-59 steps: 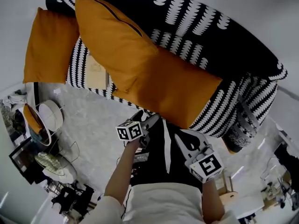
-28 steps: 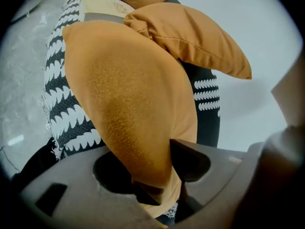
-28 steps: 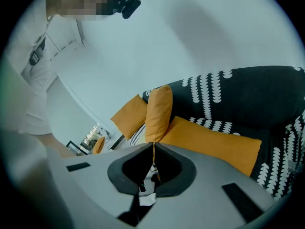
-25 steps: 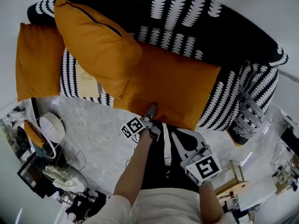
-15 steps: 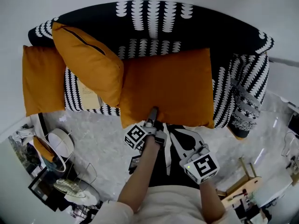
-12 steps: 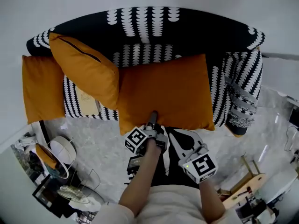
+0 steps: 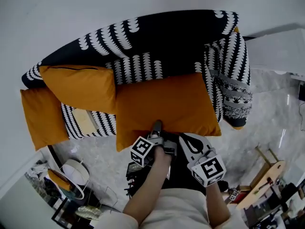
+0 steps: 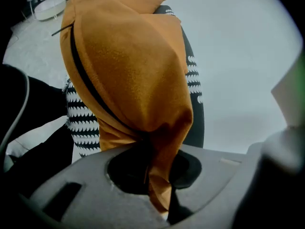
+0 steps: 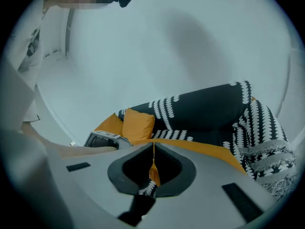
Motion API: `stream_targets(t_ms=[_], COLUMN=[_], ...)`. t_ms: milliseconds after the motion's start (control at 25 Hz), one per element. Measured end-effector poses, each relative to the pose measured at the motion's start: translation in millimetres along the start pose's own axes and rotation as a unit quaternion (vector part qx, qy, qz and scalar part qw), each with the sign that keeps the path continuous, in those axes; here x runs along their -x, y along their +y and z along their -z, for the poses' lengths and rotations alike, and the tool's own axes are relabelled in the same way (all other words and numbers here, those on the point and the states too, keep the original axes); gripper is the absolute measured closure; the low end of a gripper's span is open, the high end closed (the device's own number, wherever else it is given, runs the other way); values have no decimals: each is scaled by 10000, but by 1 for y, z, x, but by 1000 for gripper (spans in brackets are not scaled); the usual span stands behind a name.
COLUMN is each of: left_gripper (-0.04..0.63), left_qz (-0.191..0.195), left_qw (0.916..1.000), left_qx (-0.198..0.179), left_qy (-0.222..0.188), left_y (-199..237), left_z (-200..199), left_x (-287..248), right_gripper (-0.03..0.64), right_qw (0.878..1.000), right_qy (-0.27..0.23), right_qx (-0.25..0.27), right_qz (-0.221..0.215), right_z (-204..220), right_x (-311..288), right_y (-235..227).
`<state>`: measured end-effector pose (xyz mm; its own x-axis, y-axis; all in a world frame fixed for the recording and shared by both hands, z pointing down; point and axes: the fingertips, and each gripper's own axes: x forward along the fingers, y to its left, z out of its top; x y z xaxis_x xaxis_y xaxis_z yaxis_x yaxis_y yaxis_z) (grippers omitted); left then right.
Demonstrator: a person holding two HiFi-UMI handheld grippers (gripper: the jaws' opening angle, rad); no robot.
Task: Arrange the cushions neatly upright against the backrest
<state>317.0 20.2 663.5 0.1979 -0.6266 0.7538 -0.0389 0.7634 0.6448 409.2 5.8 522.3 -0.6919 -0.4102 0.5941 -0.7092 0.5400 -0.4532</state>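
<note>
The big orange cushion (image 7: 164, 104) lies flat on the seat of the sofa (image 7: 157, 37), its long side running along the sofa's front edge and its far side against the foot of the backrest, so it still has to be tipped upright. It looks soft and light, with a loose woven cover that bunches easily. A pinch of cloth should be enough to drag or lift it, but the body will probably sag and fold away from the hold rather than move as a stiff slab. The left gripper (image 7: 156, 127) has just been closing its jaws and now pinches a gathered fold of cover at the cushion's front edge, near the sofa's middle. Its own view shows the cloth puckered between the pads, with the dark zip (image 8: 90, 89) running away from them. A second hold on the same front edge, further toward the sofa's right arm, would likely stop it drooping. The right gripper (image 7: 185, 138) hangs just in front of the sofa with its jaws pressed together on nothing. A second cushion (image 7: 78, 87) leans on the backrest at the sofa's left end, and a third cushion (image 7: 43, 118) hangs off that end. On the floor in front of that end stands a pale round tub (image 7: 76, 168); I cannot tell what it holds.
</note>
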Motion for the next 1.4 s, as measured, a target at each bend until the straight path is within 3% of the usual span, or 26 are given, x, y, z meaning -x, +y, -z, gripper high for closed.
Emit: stream_targets(t_ms=[160, 400, 600, 800, 960, 1200, 1280, 1400], left_gripper=[537, 508, 470, 446, 457, 471, 471, 471], left_qz=[-36, -77, 626, 1492, 1891, 2626, 2878, 3105], left_qw=[9999, 9995, 9971, 9769, 9639, 9209, 9138, 9208], left_qx=[-70, 69, -440, -1525, -1875, -2847, -2809, -2283], left_qy=[98, 303, 49, -95, 62, 447, 569, 596], left_y=[-16, -54, -113, -176, -209, -241, -244, -243], left_z=[31, 46, 18, -7, -9, 4, 7, -5], left_x=[-7, -34, -64, -89, -109, -118, -113, -95], right_gripper=[606, 606, 606, 606, 606, 606, 606, 606], right_qw=[9995, 9981, 9969, 9972, 9968, 9905, 9910, 9903], right_qy=[-140, -347, -445, -452, -526, -1062, -973, -851], right_qx=[-191, -360, -472, -334, -40, 393, 517, 715], right_qz=[187, 364, 436, 483, 595, 775, 756, 839], right_z=[1, 0, 0, -11, -38, -108, -123, -135], right_x=[20, 38, 39, 19, -8, -66, -90, -114], right_y=[-19, -48, -71, -94, -116, -159, -169, -184])
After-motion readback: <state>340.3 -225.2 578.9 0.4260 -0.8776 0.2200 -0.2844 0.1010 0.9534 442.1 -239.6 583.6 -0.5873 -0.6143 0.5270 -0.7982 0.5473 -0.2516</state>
